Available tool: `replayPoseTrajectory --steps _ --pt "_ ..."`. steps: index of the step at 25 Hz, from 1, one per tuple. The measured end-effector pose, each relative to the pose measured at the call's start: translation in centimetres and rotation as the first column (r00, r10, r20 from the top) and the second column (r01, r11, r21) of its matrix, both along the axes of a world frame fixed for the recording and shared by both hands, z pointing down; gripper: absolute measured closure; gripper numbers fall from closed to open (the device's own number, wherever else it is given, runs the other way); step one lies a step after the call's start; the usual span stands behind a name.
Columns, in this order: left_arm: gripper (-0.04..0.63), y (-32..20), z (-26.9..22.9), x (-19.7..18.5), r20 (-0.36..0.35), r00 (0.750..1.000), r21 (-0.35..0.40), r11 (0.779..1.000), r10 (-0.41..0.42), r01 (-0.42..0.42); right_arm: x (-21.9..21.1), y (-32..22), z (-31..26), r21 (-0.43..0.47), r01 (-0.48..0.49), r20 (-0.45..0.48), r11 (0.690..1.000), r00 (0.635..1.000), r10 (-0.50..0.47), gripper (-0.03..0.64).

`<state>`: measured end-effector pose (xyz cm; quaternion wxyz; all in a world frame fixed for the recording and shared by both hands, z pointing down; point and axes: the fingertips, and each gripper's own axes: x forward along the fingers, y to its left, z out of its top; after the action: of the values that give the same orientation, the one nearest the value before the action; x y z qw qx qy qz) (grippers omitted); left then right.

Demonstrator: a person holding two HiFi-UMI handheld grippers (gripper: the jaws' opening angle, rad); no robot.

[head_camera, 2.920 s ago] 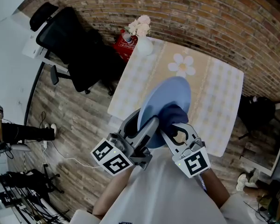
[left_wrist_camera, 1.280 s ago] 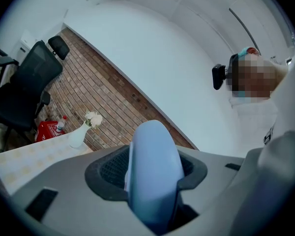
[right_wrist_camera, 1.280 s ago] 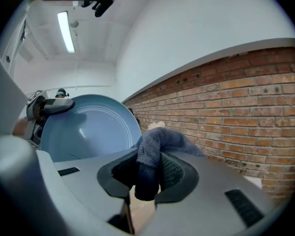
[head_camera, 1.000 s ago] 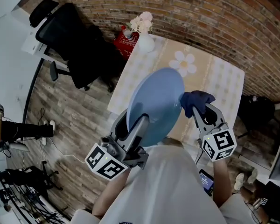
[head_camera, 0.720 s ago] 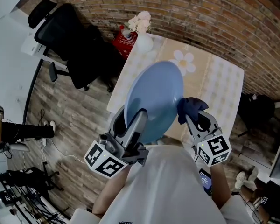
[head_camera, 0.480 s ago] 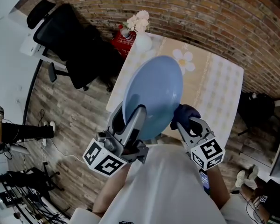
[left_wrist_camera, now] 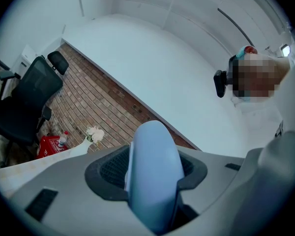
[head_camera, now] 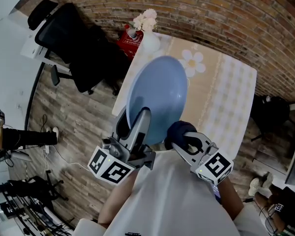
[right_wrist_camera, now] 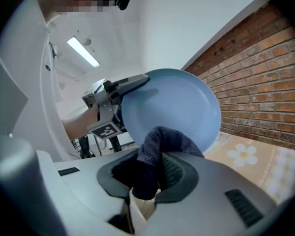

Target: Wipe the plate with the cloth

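A light blue plate (head_camera: 157, 95) is held up above the table, tilted on edge. My left gripper (head_camera: 137, 127) is shut on its near rim; in the left gripper view the plate (left_wrist_camera: 152, 176) stands edge-on between the jaws. My right gripper (head_camera: 184, 139) is shut on a dark blue cloth (head_camera: 179, 132), which sits at the plate's lower right rim. In the right gripper view the cloth (right_wrist_camera: 155, 156) bunches between the jaws just under the plate (right_wrist_camera: 169, 107), whose hollow face turns toward that camera.
Below lies a table with a beige checked cloth and a daisy print (head_camera: 221, 97). A white vase of flowers (head_camera: 148, 36) stands at its far left corner, by a red box (head_camera: 130, 41). A black office chair (head_camera: 76, 48) stands on the wood floor at left.
The right gripper with the cloth came from the plate's right side down and left to its lower rim. The plate swung a little to the left and tilted more upright.
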<state>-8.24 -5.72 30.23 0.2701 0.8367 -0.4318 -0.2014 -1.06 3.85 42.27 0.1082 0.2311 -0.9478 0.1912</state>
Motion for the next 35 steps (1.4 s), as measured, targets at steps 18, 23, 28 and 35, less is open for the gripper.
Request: replayPoseTrajectory --steps 18,23,28,35 --pt "0.383 2.1 1.7 0.5 0.011 0.998 -0.044 0.997 0.056 -0.056 -4.4 -0.6 -9.4 0.196 0.032 0.237 0.980 0.968 -0.079 0.518" --pt "0.383 2.6 2.6 1.3 0.009 0.998 -0.064 0.996 0.070 -0.069 -2.6 -2.7 -10.7 0.214 -0.033 0.245 0.976 0.969 -0.021 0.518" --pt "0.383 3.2 3.2 1.5 0.033 0.996 -0.070 0.995 0.078 -0.076 -0.3 -4.8 -10.4 0.261 -0.094 0.191 0.961 0.981 0.044 0.518" --pt "0.383 3.0 3.5 0.2 0.061 0.997 -0.075 0.996 0.054 -0.050 4.8 -8.5 -11.2 0.291 -0.311 0.192 0.905 0.945 0.264 0.518"
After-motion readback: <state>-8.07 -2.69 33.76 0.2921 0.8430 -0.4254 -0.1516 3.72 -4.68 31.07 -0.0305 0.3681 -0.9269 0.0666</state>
